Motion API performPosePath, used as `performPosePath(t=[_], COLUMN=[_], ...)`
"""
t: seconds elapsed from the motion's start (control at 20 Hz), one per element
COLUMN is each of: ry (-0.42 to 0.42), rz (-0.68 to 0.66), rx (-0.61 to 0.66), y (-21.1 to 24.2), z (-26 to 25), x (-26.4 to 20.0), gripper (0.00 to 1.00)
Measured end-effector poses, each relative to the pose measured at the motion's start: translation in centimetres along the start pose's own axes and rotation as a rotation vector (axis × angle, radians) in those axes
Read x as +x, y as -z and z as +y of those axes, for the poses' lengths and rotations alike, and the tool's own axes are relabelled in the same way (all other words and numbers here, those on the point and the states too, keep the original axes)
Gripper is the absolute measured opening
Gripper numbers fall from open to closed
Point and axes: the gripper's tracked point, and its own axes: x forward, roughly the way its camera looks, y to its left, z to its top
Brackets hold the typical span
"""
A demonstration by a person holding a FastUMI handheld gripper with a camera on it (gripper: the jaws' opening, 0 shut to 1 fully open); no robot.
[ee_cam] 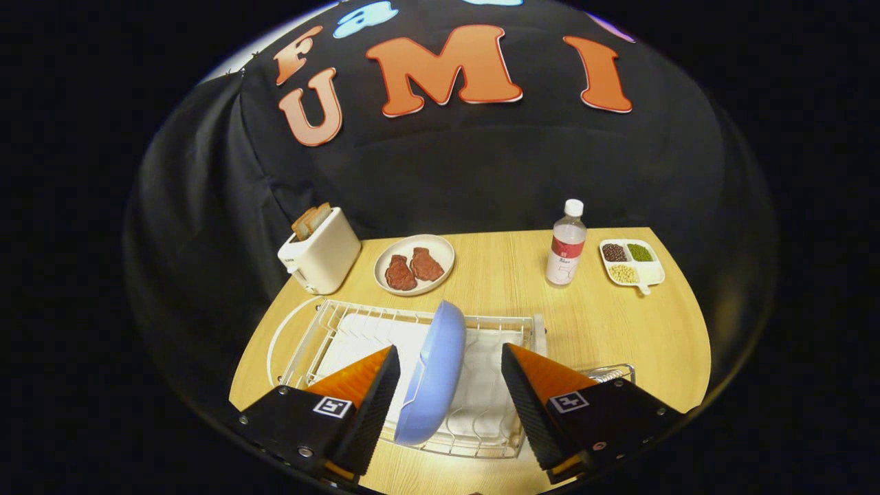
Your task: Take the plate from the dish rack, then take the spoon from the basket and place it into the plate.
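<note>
Here the plate [432, 375] stands between the open hand-held gripper [450, 371] fingers.

A light wooden desk [605, 330] carries everything. At its far side stand a white toaster [320, 252] with bread slices, a round plate with two pieces of meat [414, 265], a clear bottle [566, 243] and a small divided tray of beans [631, 262]. Nearer lies a white wire dish rack [357, 330], with a wire basket [612, 373] just beside it.

Smooth matt plate [433, 371], wire-metal dish rack [330, 323], wood-grain table [605, 323].
</note>
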Motion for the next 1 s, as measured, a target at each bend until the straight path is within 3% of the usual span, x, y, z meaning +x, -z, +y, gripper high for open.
performPosePath(t=[0.2,0.4,0.55,0.65,0.7,0.8,1.0], ry=[-0.021,0.043,0.111,0.170,0.197,0.224,0.290], rz=[0.169,0.252,0.271,0.283,0.290,0.277,0.221], rx=[0.068,0.052,0.011,-0.018,-0.022,-0.031,-0.059], y=[2.4,4.3,5.4,5.9,6.0,5.6,3.3], z=[1.3,0.7,0.2,-0.5,-0.6,-0.5,-1.1], x=[2.5,4.8,5.9,6.2,6.2,6.1,4.9], gripper=[0.80,0.68,0.64,0.56,0.44,0.38,0.34])
